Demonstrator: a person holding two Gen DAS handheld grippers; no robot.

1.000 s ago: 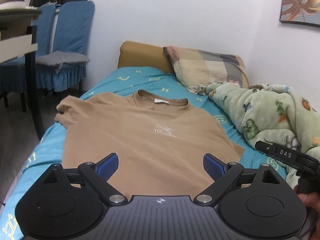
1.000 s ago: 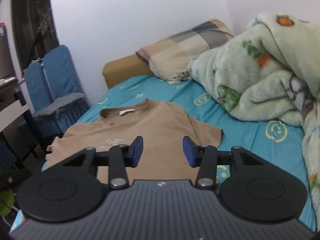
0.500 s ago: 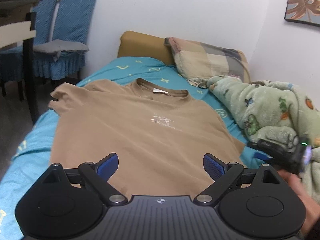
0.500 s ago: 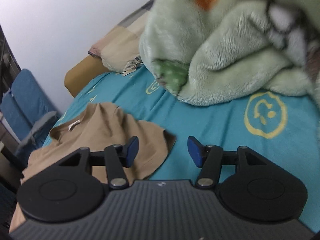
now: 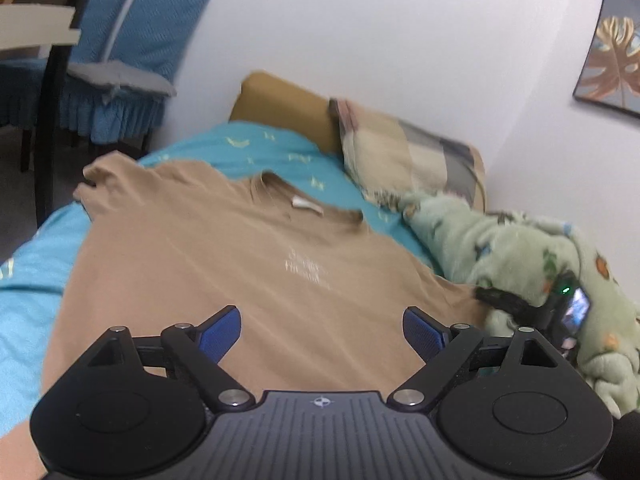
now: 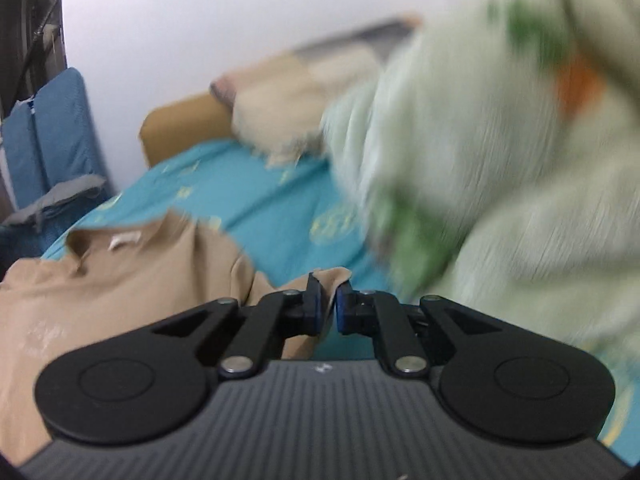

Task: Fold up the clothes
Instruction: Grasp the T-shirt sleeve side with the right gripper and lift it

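A tan T-shirt [image 5: 224,264] lies flat, front up, on the teal bed sheet [image 5: 28,280], collar toward the headboard. My left gripper [image 5: 322,330] is open and empty, hovering over the shirt's lower part. My right gripper [image 6: 329,306] is shut on the edge of the shirt's right sleeve [image 6: 332,278], and it also shows in the left wrist view [image 5: 516,304] at the shirt's right side. The shirt [image 6: 120,272] fills the lower left of the right wrist view.
A green fleece blanket [image 5: 520,256] is heaped along the bed's right side, close to the right gripper [image 6: 500,168]. A plaid pillow [image 5: 404,156] leans on the tan headboard [image 5: 276,100]. Blue-covered chairs [image 5: 128,52] and a dark table leg [image 5: 48,120] stand left of the bed.
My right gripper moved in to the shirt's right sleeve and closed on its edge. My left gripper moved forward over the shirt and stays open.
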